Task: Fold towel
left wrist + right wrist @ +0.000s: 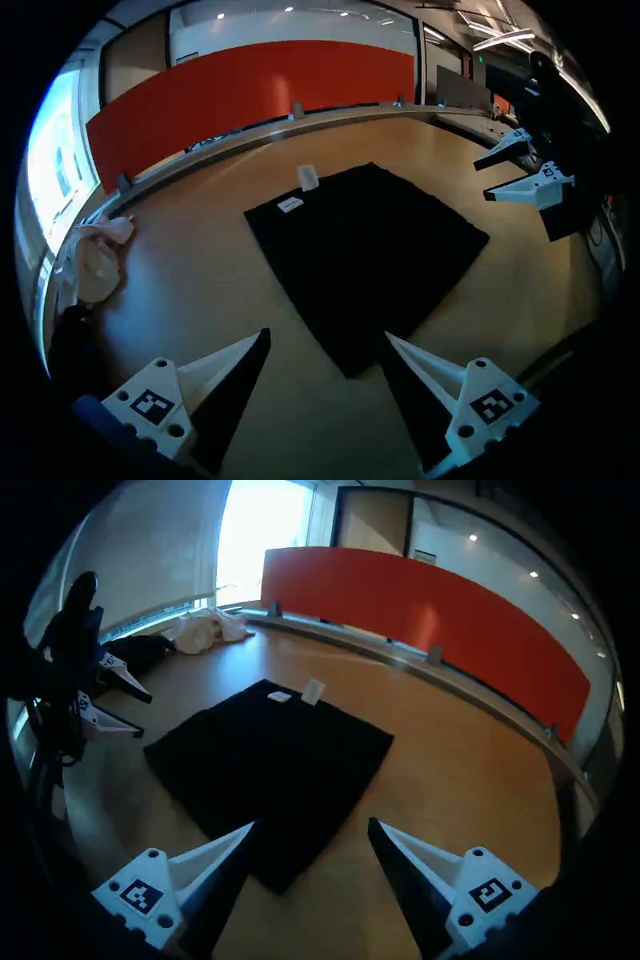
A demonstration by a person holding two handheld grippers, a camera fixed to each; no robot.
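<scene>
A black towel lies spread flat on the wooden table, with two white tags at its far edge. My left gripper hovers open just above and short of the towel's near corner. In the right gripper view the same towel lies ahead, and my right gripper stands open over its near corner with nothing between the fingers. The right gripper shows open at the far right of the left gripper view. The left gripper shows open at the left of the right gripper view.
A crumpled white cloth and a dark cloth lie near the table's far edge by the window. A red partition runs behind the table rim. Bare wood surrounds the towel.
</scene>
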